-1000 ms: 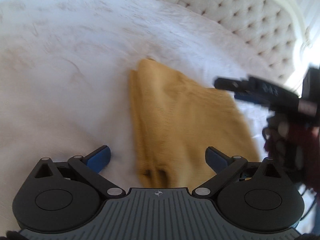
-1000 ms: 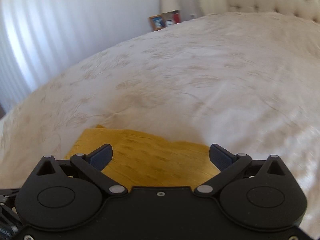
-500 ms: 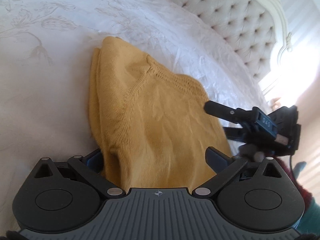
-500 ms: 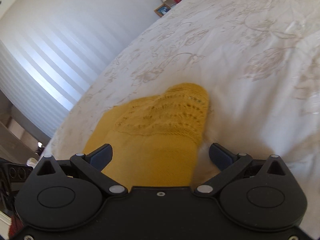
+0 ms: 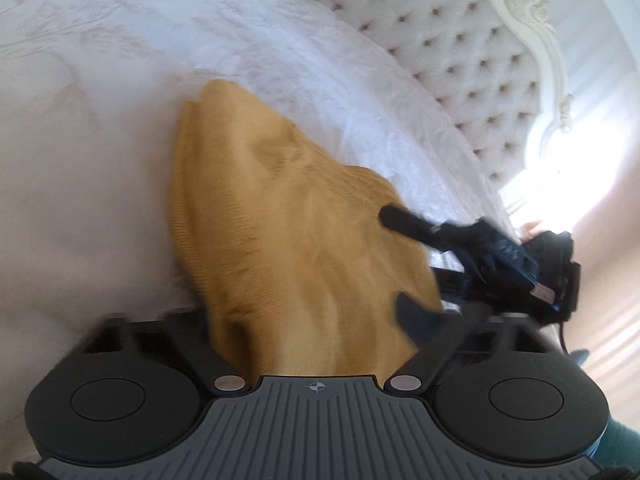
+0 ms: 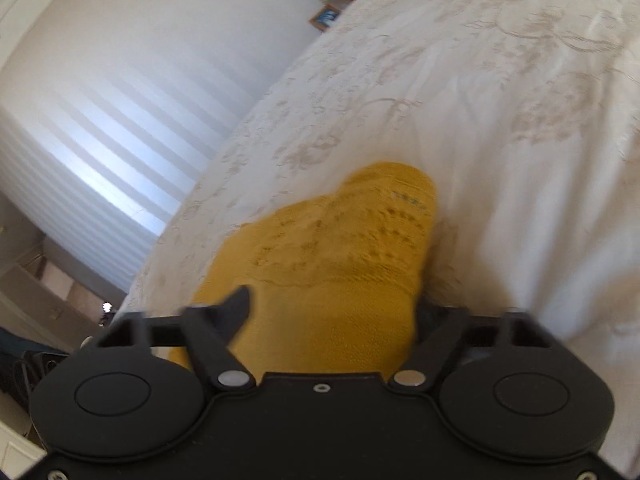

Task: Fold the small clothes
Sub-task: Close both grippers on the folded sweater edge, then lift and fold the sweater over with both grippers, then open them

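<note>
A mustard-yellow knitted garment [image 5: 280,220] lies on the white bedspread [image 5: 80,160]. In the left wrist view its near edge runs between my left gripper's [image 5: 316,320] fingers, which are closing on it; the left finger is hidden under the cloth. The right gripper [image 5: 404,220] shows at the garment's right edge, with one finger over the cloth. In the right wrist view the garment [image 6: 340,260] fills the gap of my right gripper [image 6: 332,312], whose fingers are closing on it; its right finger is hidden behind the cloth.
A tufted cream headboard [image 5: 460,60] stands at the back right. White striped curtains [image 6: 100,140] hang beyond the bed's edge, with framed pictures [image 6: 326,18] on a stand far off. The embroidered bedspread [image 6: 500,100] spreads all around.
Both grippers have dropped onto the garment's near edges and their fingers have moved inward on the cloth. The cloth is now bunched between them.
</note>
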